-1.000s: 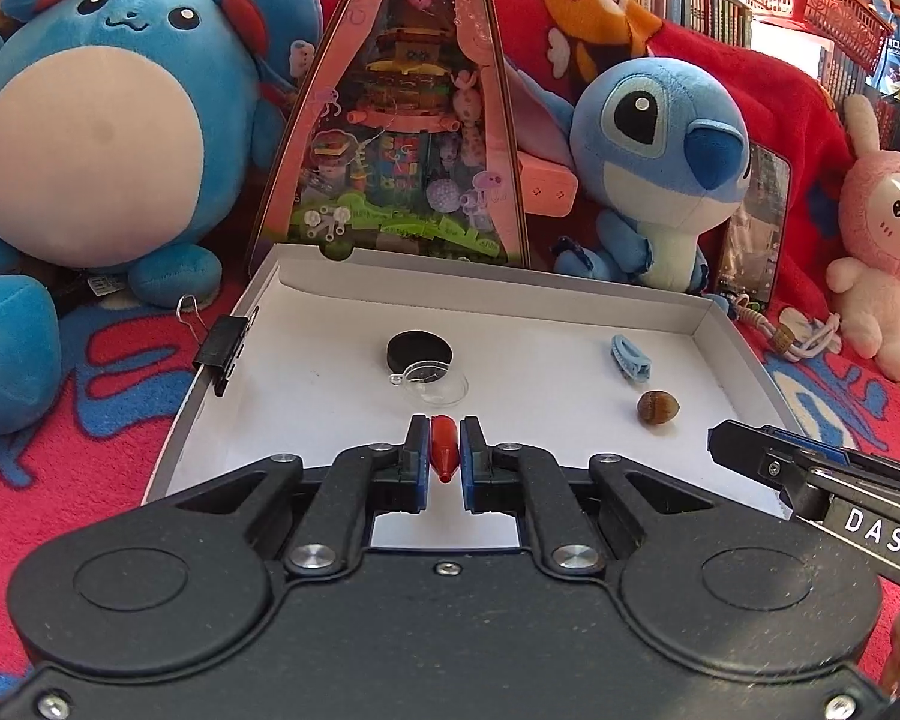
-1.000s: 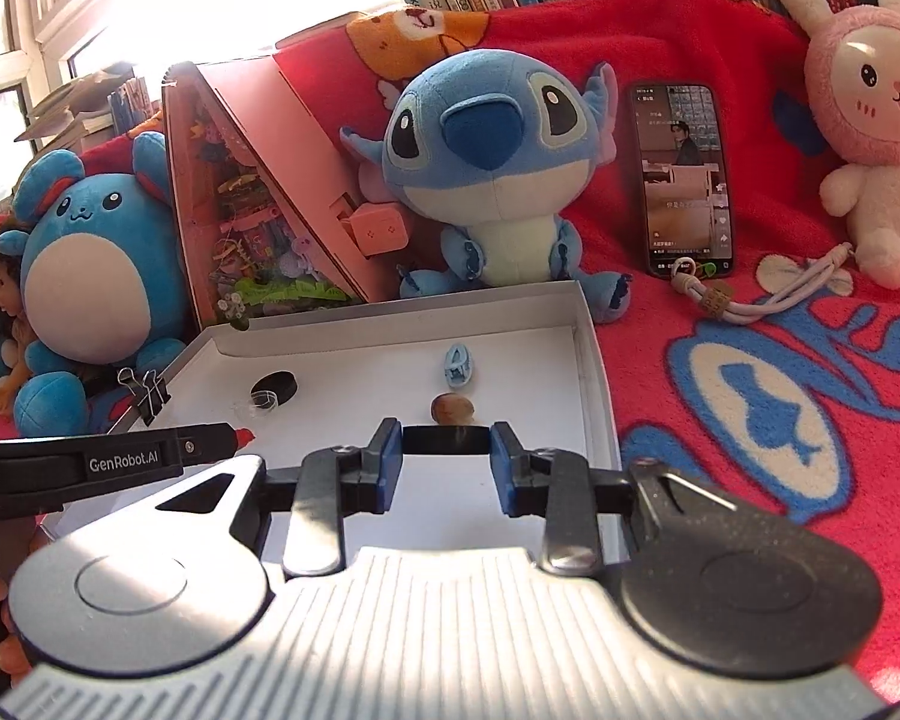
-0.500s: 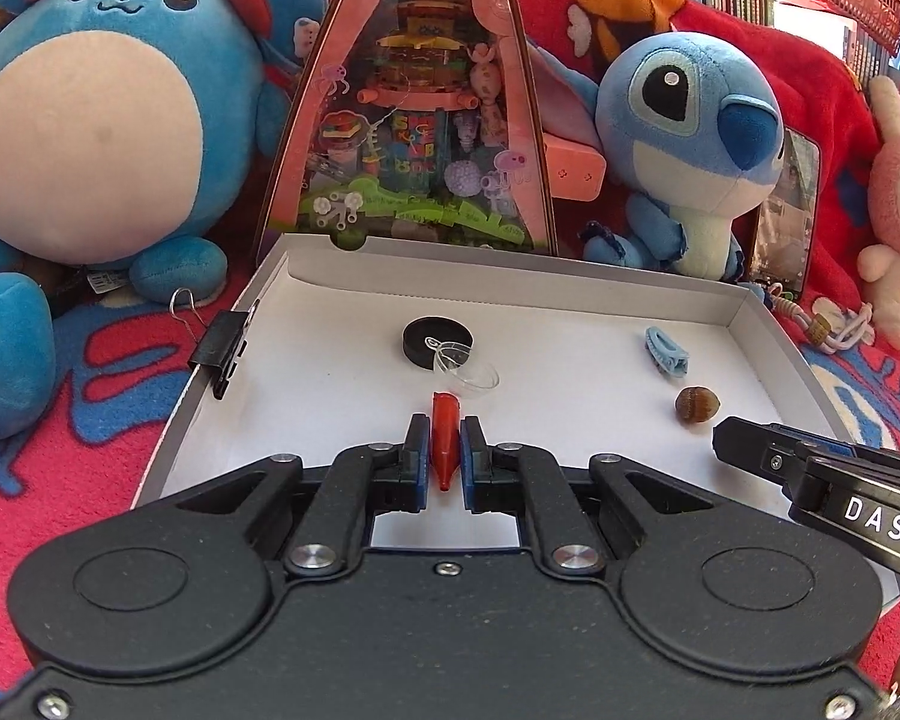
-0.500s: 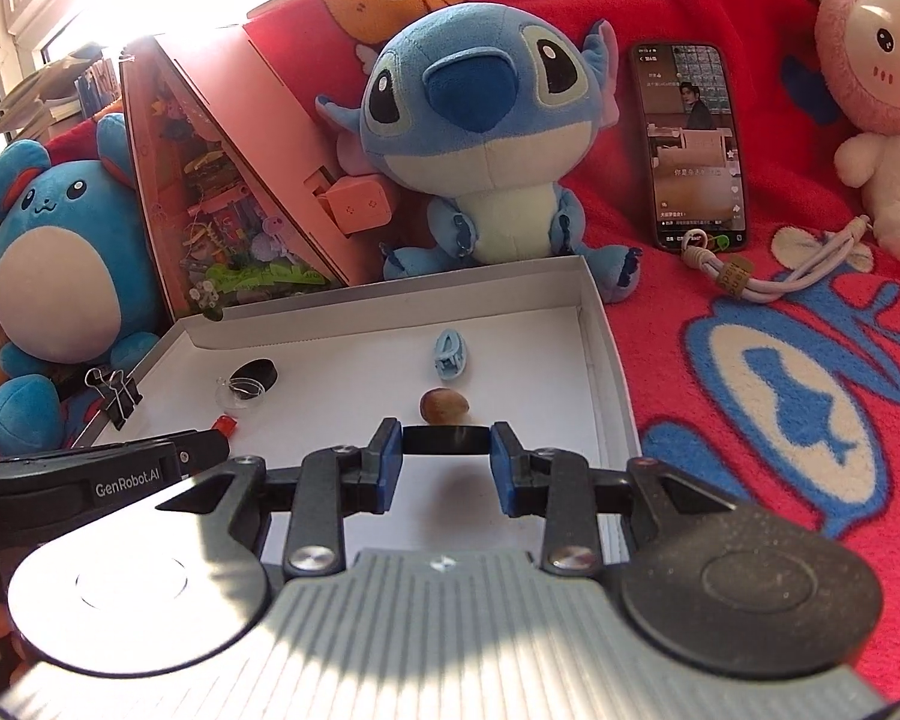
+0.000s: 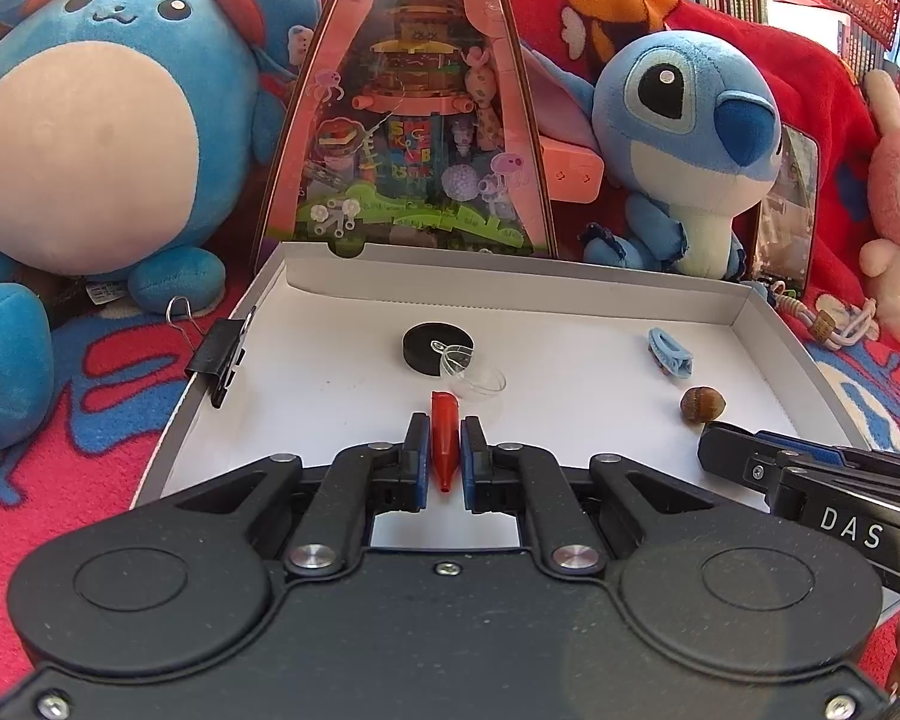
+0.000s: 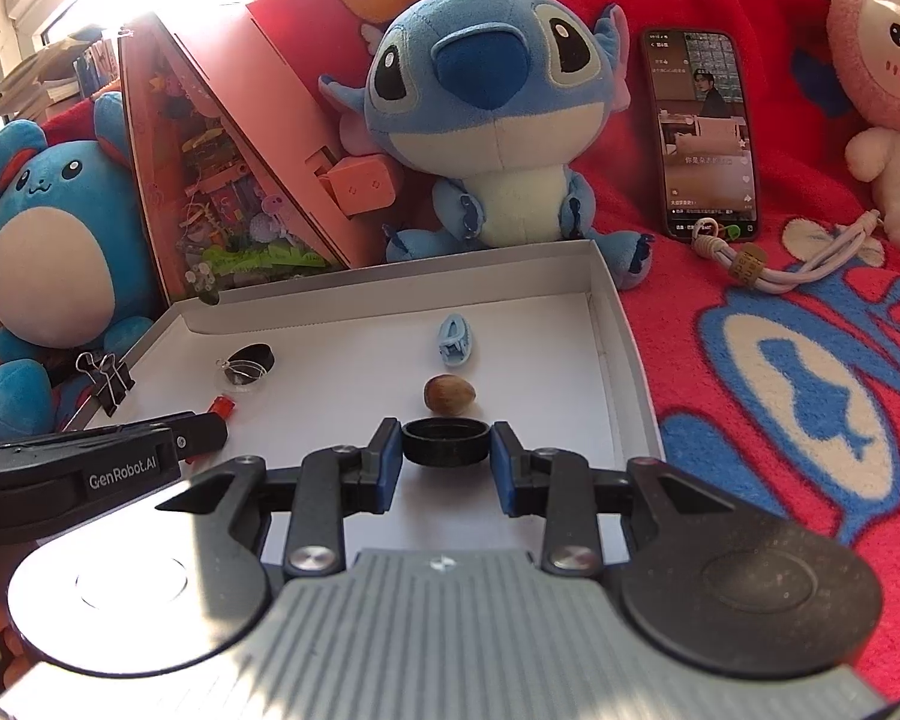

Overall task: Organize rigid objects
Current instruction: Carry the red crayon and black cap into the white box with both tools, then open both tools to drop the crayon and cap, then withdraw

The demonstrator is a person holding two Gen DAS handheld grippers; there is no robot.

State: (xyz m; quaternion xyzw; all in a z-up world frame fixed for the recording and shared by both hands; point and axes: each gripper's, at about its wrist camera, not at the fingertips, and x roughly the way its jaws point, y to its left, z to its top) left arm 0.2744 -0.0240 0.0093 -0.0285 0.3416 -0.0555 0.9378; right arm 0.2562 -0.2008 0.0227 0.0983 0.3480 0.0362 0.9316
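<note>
A white cardboard tray (image 5: 570,294) lies on the red blanket; it also shows in the right wrist view (image 6: 606,324). My left gripper (image 5: 445,450) is shut on a small red cone-shaped piece (image 5: 444,438) low over the tray's near left part. My right gripper (image 6: 446,450) is shut on a black ring-shaped cap (image 6: 446,441) over the tray's near middle. In the tray lie a black disc (image 5: 432,345) with a clear round lid (image 5: 474,375) against it, a light blue hair clip (image 6: 455,341) and a brown nut (image 6: 448,393) just beyond the cap.
A black binder clip (image 5: 219,354) grips the tray's left wall. Behind the tray stand a pink triangular toy box (image 5: 414,108), a blue round plush (image 5: 90,120) and a Stitch plush (image 6: 492,108). A phone (image 6: 705,132), a lanyard (image 6: 780,258) and a pink bunny plush (image 6: 882,90) lie to the right.
Both grippers have moved forward and lower over the tray, so its contents look nearer. The left still holds the red piece. The black cap now shows plainly between the right fingers.
</note>
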